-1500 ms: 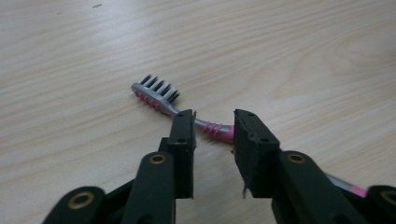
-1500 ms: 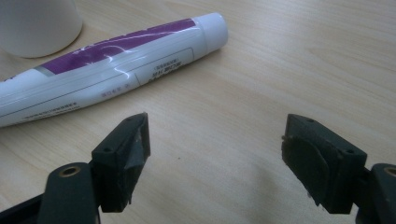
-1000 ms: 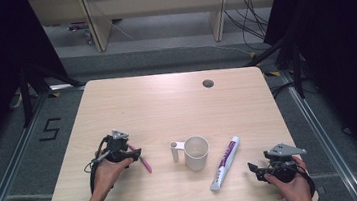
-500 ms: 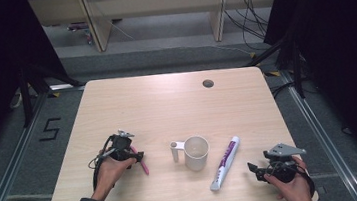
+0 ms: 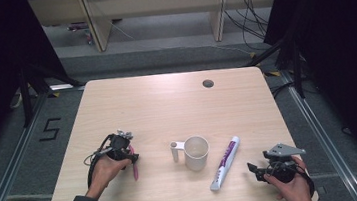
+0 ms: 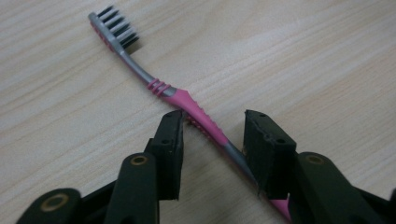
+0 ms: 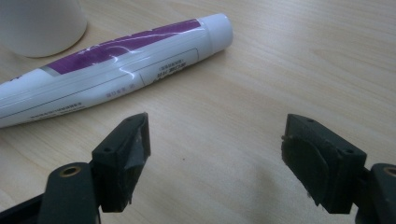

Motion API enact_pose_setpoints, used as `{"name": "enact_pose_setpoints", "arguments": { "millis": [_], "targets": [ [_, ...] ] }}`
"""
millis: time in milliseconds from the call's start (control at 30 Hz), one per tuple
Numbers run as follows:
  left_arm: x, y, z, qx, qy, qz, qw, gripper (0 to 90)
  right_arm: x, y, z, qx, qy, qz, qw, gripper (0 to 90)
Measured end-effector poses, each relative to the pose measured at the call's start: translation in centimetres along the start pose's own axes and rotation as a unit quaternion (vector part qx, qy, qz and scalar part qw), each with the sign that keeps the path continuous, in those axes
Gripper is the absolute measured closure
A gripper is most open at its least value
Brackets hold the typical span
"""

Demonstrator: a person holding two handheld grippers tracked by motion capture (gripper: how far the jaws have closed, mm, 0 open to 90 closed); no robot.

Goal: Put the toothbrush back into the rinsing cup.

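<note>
A pink and grey toothbrush (image 6: pixel 140 74) with dark bristles lies flat on the wooden table (image 5: pixel 167 106) at the front left. My left gripper (image 6: pixel 212 135) sits low over it, and its jaws have just been closing with the handle running slantwise between them; the left pad is at the handle, the right pad still shows a gap. From above, that left gripper (image 5: pixel 132 155) covers the toothbrush (image 5: pixel 134 169) near its upper end. My right gripper (image 7: pixel 215 149) stands open over bare wood, short of a white and purple toothpaste tube (image 7: pixel 107 79).
A white mug (image 5: pixel 196 153) with its handle to the left stands mid-table, beside the toothpaste tube (image 5: pixel 225 162). The right gripper (image 5: pixel 254 169) rests near the front right edge. A cable hole (image 5: pixel 208 83) sits at the far side. Shelving and cables lie beyond the table.
The left gripper has shifted slightly over the toothbrush. The right hand, mug and tube have not moved.
</note>
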State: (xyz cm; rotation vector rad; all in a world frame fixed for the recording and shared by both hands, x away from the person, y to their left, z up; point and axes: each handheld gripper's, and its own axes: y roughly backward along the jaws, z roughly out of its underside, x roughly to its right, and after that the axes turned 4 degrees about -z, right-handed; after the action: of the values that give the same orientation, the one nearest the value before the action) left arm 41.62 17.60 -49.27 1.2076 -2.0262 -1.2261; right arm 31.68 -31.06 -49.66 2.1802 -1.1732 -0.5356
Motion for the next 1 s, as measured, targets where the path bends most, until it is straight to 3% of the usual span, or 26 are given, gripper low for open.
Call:
{"name": "enact_pose_setpoints", "arguments": {
  "millis": [333, 500, 667, 733, 867, 933, 967, 1000],
  "targets": [
    [0.0, 0.3, -0.6, -0.044, -0.042, 0.012, 0.9981, 75.5, 0.1, -0.1, 0.1, 0.002, 0.011, 0.001, 0.9999, 25.0],
    [0.0, 0.3, -1.3, -0.085, -0.065, 0.019, 0.9941, 80.2, -0.3, -0.1, 0.0, -0.003, -0.015, -0.008, 0.9999, 25.0],
    [0.0, 0.3, -1.8, -0.113, -0.075, 0.023, 0.9905, 82.0, 0.0, -0.1, 0.0, 0.0, 0.001, -0.005, 1.0, 25.0],
    [0.1, 0.2, -2.0, -0.126, -0.083, 0.023, 0.9883, 82.0, -0.3, -0.1, 0.0, -0.005, -0.019, -0.011, 0.9997, 25.0],
    [0.4, 0.2, -2.3, -0.146, -0.1, 0.02, 0.984, 82.2, -0.4, -0.1, 0.0, -0.005, -0.021, -0.013, 0.9997, 25.0],
    [0.6, 0.2, -2.3, -0.153, -0.088, 0.021, 0.984, 82.4, -0.3, -0.1, 0.0, -0.003, -0.017, -0.012, 0.9998, 25.0],
    [0.6, 0.2, -2.4, -0.159, -0.097, 0.019, 0.9822, 82.5, -0.3, -0.1, 0.0, -0.004, -0.017, -0.012, 0.9998, 25.0],
    [0.6, 0.1, -2.4, -0.157, -0.1, 0.017, 0.9824, 82.6, -0.3, -0.1, 0.0, -0.003, -0.018, -0.013, 0.9997, 25.0]
  ]
}}
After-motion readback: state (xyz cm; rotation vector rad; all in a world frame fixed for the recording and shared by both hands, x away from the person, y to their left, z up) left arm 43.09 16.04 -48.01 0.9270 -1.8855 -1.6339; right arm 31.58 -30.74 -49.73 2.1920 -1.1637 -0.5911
